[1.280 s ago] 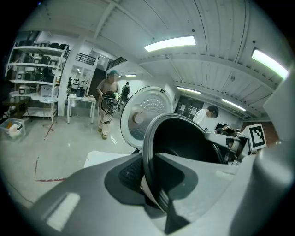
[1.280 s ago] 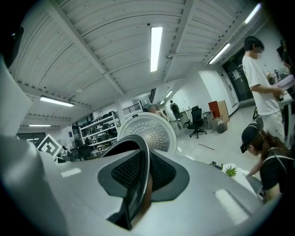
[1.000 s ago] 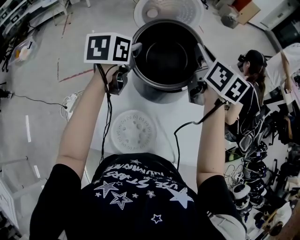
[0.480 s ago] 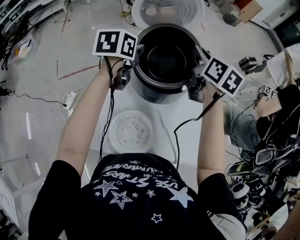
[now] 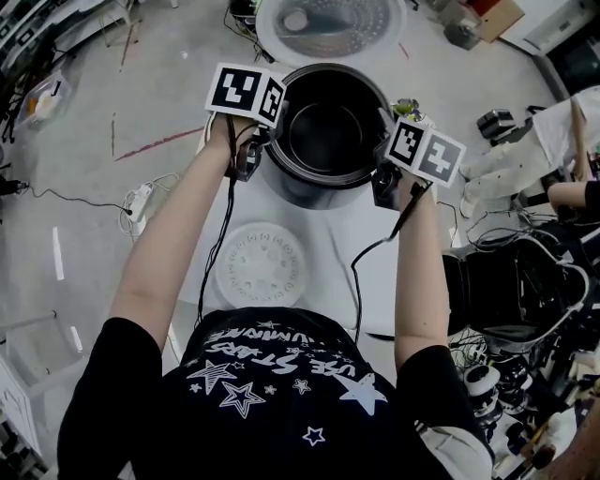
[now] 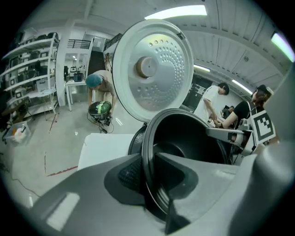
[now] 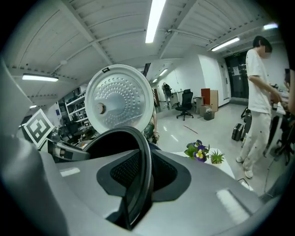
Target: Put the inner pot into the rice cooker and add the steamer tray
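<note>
**Head view:** You hold the inner pot (image 5: 328,131) mouth-up by opposite sides of its rim, left gripper (image 5: 264,142) and right gripper (image 5: 382,173), over the rice cooker (image 5: 328,23), whose lid is thrown back. The steamer tray (image 5: 261,265) lies on the counter (image 5: 375,272), nearer your left hand.

**Left gripper view:** The jaws are clamped on the rim, one pad inside and one outside.

**Right gripper view:** The jaws pinch the rim likewise, having just eased a touch wider. The pot's way in looks to be straight down.

Lab or workshop space, equipment shelves (image 6: 27,60), floor cables (image 5: 70,199), office chair (image 7: 185,105), ceiling strip lights (image 7: 154,20)
</note>
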A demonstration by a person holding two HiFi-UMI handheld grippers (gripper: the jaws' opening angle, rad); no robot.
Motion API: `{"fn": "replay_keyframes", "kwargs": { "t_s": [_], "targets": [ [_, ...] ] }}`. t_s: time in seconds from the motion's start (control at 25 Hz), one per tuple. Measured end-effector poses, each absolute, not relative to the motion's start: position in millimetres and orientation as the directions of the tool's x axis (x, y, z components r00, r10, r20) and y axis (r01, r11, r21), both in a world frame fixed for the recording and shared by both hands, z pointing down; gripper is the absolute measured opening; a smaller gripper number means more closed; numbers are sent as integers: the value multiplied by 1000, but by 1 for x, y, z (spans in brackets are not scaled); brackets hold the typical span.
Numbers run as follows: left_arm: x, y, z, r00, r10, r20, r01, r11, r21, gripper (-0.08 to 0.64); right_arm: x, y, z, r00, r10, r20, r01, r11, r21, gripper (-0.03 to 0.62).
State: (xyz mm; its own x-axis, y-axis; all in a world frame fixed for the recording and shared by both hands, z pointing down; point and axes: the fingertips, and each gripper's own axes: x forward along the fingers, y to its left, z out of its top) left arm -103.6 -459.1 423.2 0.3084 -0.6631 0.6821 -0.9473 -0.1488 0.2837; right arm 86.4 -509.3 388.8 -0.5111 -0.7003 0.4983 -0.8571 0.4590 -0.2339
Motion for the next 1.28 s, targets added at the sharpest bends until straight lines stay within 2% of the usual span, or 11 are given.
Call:
{"fn": "replay_keyframes", "kwargs": {
  "t_s": [0.36, 0.48, 0.56, 0.64, 0.84, 1.28],
  "targets": [
    [-100, -465, 426, 241, -691, 682, -969, -215, 125, 110, 90, -512, 416, -430, -698, 572, -886, 447, -120, 108],
    [-96, -467, 426, 240, -706, 666, -967, -238, 97, 141, 87, -514, 420, -438, -693, 573, -881, 457, -120, 176],
    [-93, -468, 428, 241, -714, 658, -963, -258, 74, 200, 84, -513, 423, -449, -686, 573, -872, 476, -113, 218],
    [-92, -467, 429, 238, -721, 650, -961, -274, 47, 233, 83, -510, 423, -461, -682, 568, -864, 492, -111, 221],
    [-98, -460, 417, 219, -767, 603, -965, -262, 18, 315, 85, -498, 415, -478, -689, 544, -861, 491, -135, 282],
    [-132, -406, 370, 188, -884, 428, -977, -212, -8, 351, 80, -457, 379, -499, -739, 453, -853, 510, -107, 311]
  ]
}}
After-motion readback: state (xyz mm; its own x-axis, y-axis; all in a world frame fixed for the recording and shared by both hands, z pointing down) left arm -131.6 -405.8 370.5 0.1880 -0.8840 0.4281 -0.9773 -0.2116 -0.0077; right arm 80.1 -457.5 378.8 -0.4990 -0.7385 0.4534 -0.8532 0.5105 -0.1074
